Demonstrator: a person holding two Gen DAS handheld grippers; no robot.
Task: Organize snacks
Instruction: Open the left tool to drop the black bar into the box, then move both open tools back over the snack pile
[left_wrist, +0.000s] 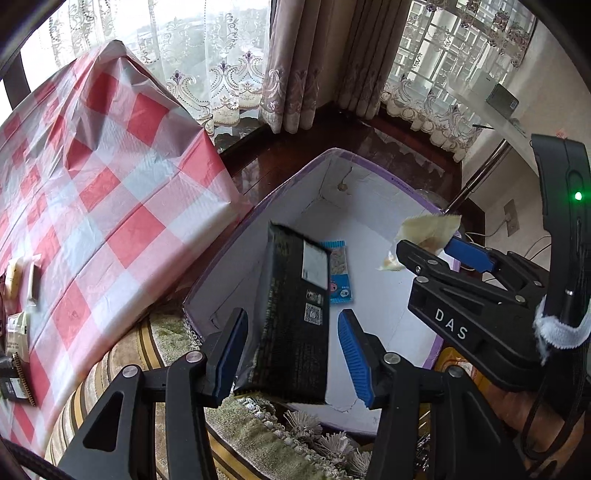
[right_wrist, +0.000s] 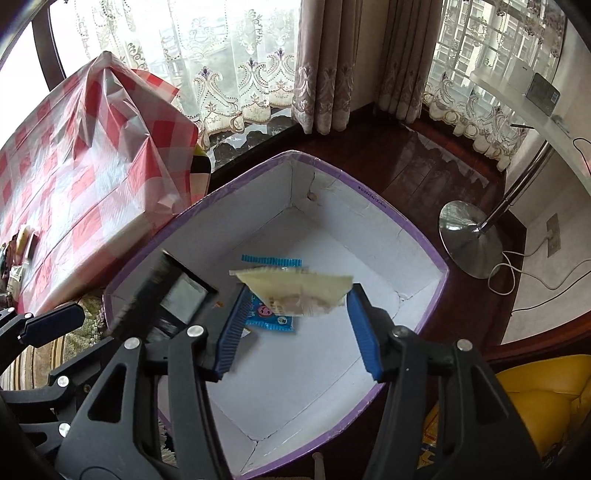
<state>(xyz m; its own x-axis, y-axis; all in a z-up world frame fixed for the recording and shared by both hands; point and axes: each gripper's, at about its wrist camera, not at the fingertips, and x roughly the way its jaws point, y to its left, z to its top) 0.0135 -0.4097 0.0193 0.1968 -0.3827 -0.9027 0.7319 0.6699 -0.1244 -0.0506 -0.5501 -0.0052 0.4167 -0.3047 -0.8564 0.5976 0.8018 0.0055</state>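
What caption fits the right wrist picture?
Right gripper, jaws apart, with a pale yellow snack packet between them over the purple-rimmed box.

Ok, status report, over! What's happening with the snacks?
Left gripper open, black packet loose between fingers. Right gripper open, yellow packet at its tips. Both over box; blue packet inside. Nothing blocking.

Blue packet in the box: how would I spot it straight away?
Find the white box with purple rim beside the checked table. On its floor lies the blue packet, flat. It alone rests there; the black packet and yellow packet hang above, between the tongs.
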